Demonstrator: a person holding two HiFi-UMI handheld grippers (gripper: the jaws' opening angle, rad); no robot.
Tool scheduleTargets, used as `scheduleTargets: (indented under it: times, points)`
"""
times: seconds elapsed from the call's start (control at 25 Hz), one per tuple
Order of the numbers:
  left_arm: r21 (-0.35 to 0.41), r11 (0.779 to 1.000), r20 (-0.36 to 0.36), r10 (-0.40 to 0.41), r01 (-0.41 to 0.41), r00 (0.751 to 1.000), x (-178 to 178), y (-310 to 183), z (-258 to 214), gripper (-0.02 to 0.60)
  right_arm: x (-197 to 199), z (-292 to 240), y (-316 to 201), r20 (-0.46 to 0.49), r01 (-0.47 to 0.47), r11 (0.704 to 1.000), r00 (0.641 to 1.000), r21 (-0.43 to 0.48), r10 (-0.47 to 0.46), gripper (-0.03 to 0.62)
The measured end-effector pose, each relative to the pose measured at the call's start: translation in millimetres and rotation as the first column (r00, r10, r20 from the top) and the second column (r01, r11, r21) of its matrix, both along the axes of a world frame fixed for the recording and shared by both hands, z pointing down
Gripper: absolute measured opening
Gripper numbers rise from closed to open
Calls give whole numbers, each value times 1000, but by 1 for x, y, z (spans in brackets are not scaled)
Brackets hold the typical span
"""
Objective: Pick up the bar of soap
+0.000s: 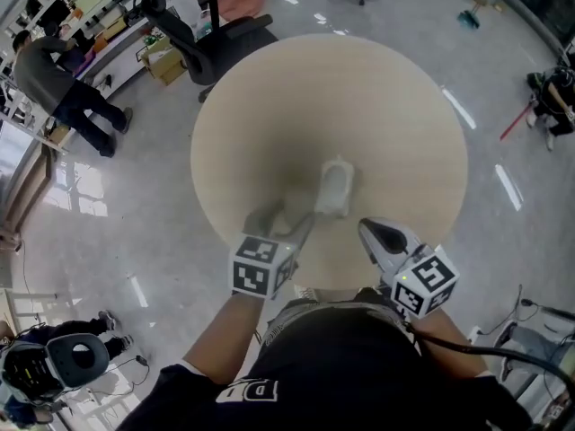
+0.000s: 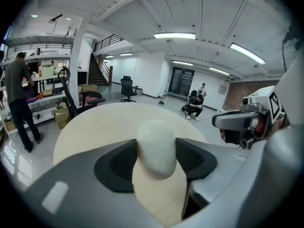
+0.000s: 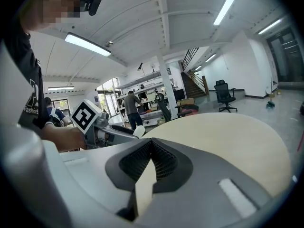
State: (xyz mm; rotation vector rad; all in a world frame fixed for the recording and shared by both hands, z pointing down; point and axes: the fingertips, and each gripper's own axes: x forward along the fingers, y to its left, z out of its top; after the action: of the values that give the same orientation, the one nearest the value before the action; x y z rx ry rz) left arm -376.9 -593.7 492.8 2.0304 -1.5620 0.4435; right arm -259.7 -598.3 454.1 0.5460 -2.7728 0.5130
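As the left gripper (image 2: 156, 152) clamps both pads on the soap (image 2: 154, 139), the bar sits centre frame, seemingly just lifted off the table (image 1: 395, 115), with a grey shadow under it in the head view. The right gripper (image 3: 148, 167) hangs lower right, jaws together and empty, likely keeping clear.

Bar of soap (image 2: 155, 147) clamped in the left gripper (image 1: 316, 212)

The bar of soap is white with a faint grey tone, smooth and matte, an oblong shape with rounded ends and no wrapper. It sits between the two jaws, which press on its long sides, and its rounded end stands out beyond them. In the head view it points away from the person, over the near middle of the round desk (image 1: 404, 133); whether it touches the desk cannot be told.
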Motion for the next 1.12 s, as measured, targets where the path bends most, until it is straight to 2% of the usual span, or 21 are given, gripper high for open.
scheduleTargets:
  times: [0.08,0.28,0.48,0.72,1.12]
  points:
    - [1,1000,-20,27,-27,999,-7,20,-7,265,-3,1,11,-11,-6,1000,1000,1,6,6]
    - [15,998,-14,66,-66,998,-4,72,-26,265,16,3,48,-37,-52,999,998,-15,51,6]
    - [57,998,-25,37,-36,999,-28,58,-23,265,10,30,28,-51,-82,996,996,-41,80,6]
    - [83,995,-30,50,-47,998,-9,86,-44,265,31,13,43,-52,-119,992,992,-34,117,6]
    - [83,995,-33,65,-62,997,1,88,-42,265,40,7,52,-54,-134,991,990,-11,133,6]
